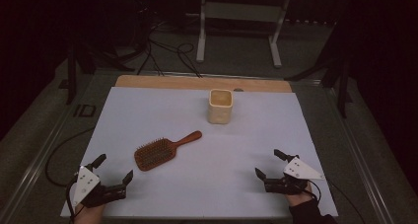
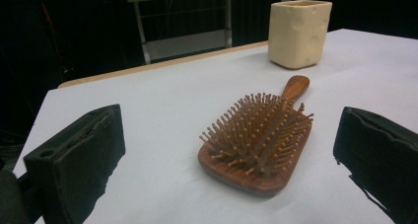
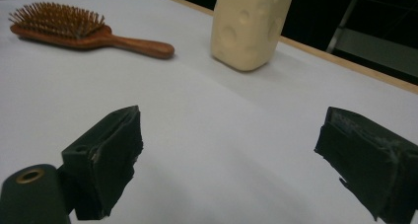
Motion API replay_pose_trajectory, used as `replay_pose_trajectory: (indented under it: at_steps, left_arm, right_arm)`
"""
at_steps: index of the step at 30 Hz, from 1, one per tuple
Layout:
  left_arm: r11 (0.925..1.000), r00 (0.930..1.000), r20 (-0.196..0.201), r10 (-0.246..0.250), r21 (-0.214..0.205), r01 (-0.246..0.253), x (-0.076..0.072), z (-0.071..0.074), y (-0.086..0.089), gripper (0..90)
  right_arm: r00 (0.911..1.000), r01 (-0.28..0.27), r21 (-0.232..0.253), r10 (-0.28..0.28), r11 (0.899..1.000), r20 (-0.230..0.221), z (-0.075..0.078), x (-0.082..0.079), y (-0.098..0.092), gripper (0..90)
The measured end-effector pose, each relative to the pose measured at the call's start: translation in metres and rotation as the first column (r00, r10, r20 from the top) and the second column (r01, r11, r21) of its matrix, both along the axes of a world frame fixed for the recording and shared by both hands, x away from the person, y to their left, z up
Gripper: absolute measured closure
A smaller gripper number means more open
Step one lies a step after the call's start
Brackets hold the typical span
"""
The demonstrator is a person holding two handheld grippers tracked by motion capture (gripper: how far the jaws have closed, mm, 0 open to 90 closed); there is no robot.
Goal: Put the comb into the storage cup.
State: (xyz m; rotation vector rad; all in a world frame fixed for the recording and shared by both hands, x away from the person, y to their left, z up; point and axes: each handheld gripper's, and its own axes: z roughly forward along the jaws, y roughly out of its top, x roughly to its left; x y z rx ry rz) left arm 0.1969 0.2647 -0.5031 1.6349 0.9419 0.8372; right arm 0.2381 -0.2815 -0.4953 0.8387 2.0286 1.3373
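Note:
A wooden paddle hairbrush [image 1: 160, 152] lies bristles up on the white sheet [image 1: 197, 184], left of centre, its handle pointing to the far right. A cream square cup with dimpled sides [image 1: 220, 106] stands upright farther back. My left gripper [image 1: 114, 168] rests at the near left corner, open and empty, with the hairbrush [image 2: 261, 140] a short way ahead between its jaws' lines and the cup [image 2: 299, 33] beyond. My right gripper [image 1: 268, 165] sits at the near right, open and empty, facing the cup [image 3: 250, 26] and the hairbrush [image 3: 84, 32].
The white sheet covers a wooden table whose bare edge [image 1: 202, 82] shows at the back. Cables [image 1: 167, 56] and a metal stand [image 1: 239, 21] occupy the dark floor beyond. Metal rails [image 1: 39, 160] run along both sides of the table.

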Motion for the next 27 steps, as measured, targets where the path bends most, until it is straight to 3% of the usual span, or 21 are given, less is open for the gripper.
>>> replay_pose_trajectory:
  at_steps: [11, 20, 27]
  left_arm:
    - [0.9999, 0.9998, 0.012, -0.014, 0.0, 0.014, -0.003, 0.01, -0.007, 0.0]
    - [0.9994, 0.9991, 0.024, -0.033, 0.01, 0.033, -0.004, 0.03, -0.012, 0.0]
    - [0.9978, 0.9977, 0.027, -0.062, 0.025, 0.061, 0.004, 0.059, -0.014, 0.0]
  right_arm:
    - [1.0, 0.009, -0.001, -0.009, 1.0, -0.001, 0.0, 0.0, 0.002, 9.1]
    - [0.9998, 0.018, 0.0, -0.018, 1.0, 0.009, 0.001, -0.001, 0.002, 9.1]
    - [0.9998, 0.017, 0.003, -0.017, 1.0, 0.005, 0.001, -0.001, 0.002, 9.1]
